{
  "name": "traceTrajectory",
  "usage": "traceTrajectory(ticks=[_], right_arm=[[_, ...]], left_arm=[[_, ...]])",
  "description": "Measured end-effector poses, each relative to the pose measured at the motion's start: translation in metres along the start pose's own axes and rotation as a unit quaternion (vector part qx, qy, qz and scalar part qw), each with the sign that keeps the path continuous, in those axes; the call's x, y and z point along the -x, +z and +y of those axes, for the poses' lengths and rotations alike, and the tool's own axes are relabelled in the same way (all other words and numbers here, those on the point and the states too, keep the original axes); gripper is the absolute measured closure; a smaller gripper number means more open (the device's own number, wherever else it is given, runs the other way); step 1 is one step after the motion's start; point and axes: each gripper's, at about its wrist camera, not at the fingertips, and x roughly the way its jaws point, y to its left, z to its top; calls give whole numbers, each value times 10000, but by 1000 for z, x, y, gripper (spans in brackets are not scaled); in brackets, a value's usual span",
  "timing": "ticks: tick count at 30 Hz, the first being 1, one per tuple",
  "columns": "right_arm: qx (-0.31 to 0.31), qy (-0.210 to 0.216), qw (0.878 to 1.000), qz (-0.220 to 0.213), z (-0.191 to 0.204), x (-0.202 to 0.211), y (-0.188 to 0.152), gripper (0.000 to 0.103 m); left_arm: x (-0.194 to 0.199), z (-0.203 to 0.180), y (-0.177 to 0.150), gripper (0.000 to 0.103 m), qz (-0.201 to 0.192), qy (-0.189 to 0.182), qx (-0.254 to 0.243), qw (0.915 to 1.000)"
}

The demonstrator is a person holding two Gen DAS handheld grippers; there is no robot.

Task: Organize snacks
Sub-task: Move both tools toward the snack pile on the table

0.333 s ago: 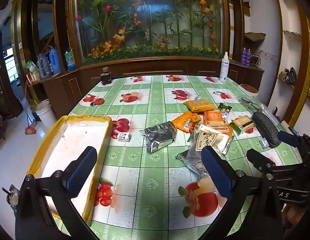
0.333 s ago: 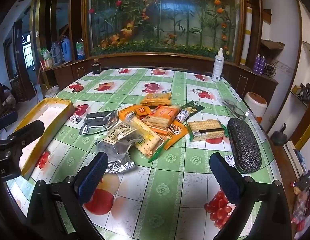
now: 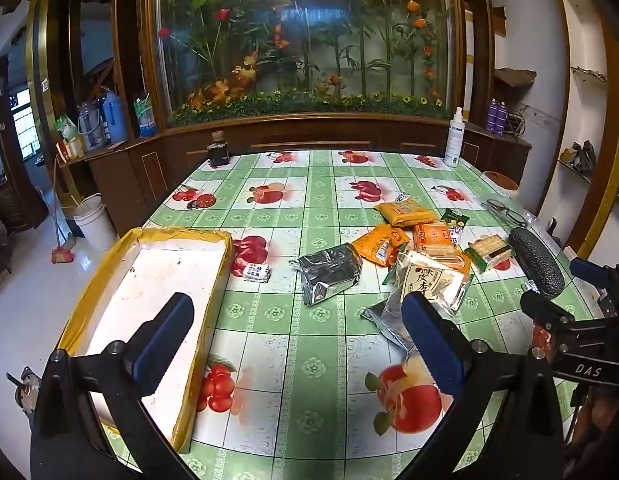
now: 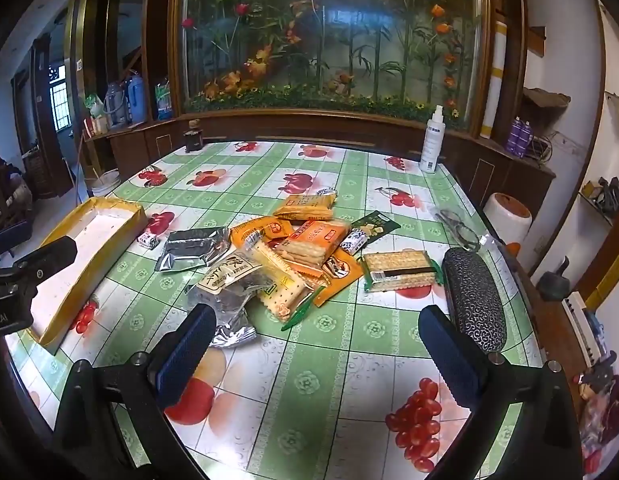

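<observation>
A heap of snack packets (image 4: 293, 256) lies mid-table: orange cracker packs (image 3: 405, 213), a silver foil pouch (image 3: 329, 272), a clear biscuit bag (image 3: 429, 280) and a green-wrapped cracker pack (image 4: 401, 270). A small white candy (image 3: 256, 273) sits beside a yellow-rimmed white tray (image 3: 225, 256) at the left. My left gripper (image 3: 295, 328) hovers open over the near table between tray and heap, holding nothing. My right gripper (image 4: 317, 336) also stands open, just short of the heap, with nothing between its fingers.
A black textured case (image 4: 473, 300) and glasses (image 4: 457, 228) lie at the table's right side. A white spray bottle (image 4: 431, 140) and a dark jar (image 3: 218, 151) stand at the far edge. A wooden cabinet with a flower display runs behind the table (image 4: 309, 384).
</observation>
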Motion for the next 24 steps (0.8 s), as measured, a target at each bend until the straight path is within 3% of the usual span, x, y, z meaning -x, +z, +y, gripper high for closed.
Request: traceTrajectory(ticks=[6,18,24], right_arm=[[10,-84,9999,131,-15,-6,-6,1],[358,-1086,9934,81,-4,-5,-3,1],[417,-1132,9927,45,-1,-4,-1,1]], left_arm=[[-9,0,-4,0,69,126,-77,9999],[-13,-6,-9,0,93,284,-170,9994],[-15,-8,-9,0,118,316,-198,9992]])
